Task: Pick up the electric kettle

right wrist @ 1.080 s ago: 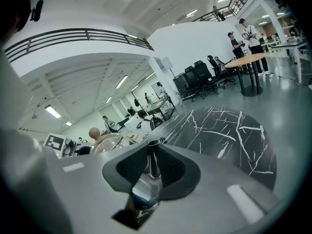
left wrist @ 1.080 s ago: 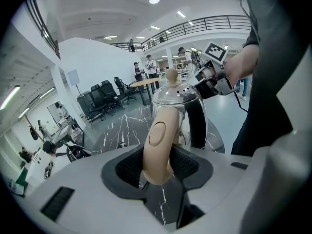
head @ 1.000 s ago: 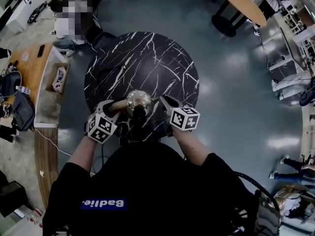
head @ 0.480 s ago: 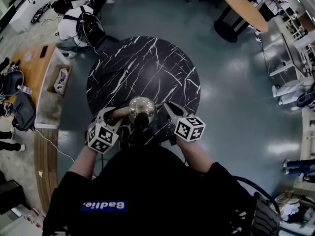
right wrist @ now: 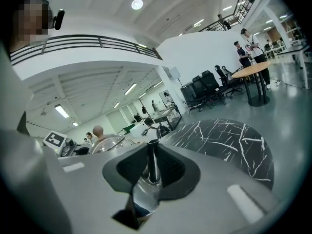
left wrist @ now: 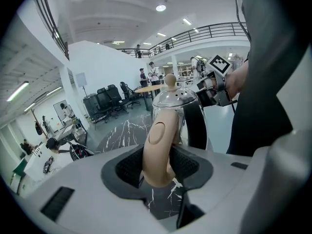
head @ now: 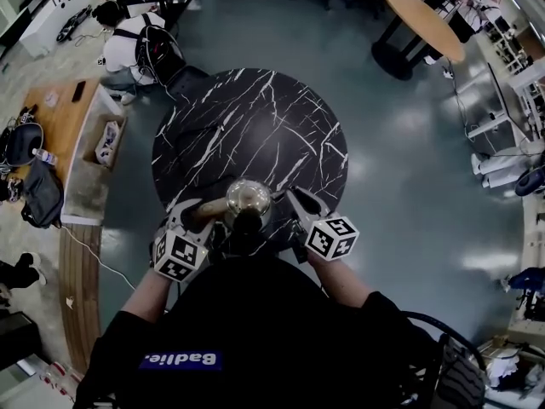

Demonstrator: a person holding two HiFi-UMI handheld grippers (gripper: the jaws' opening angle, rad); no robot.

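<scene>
The electric kettle, a glass body with a shiny metal lid and a beige handle, hangs between my two grippers over the near edge of the black marble table. My left gripper is shut on the beige handle, whose curve fills the space between its pads. My right gripper is shut on the kettle's narrow spout on the opposite side. In the left gripper view the lid knob stands upright, and the right gripper shows behind the kettle.
A round wooden table stands at the far right. A person crouches beyond the marble table on the left, near a cardboard box and a wooden counter. A black chair sits behind me at right.
Both grippers and the kettle between them have risen and drifted toward my body, nearer the table's near edge. Both grips are unchanged.
</scene>
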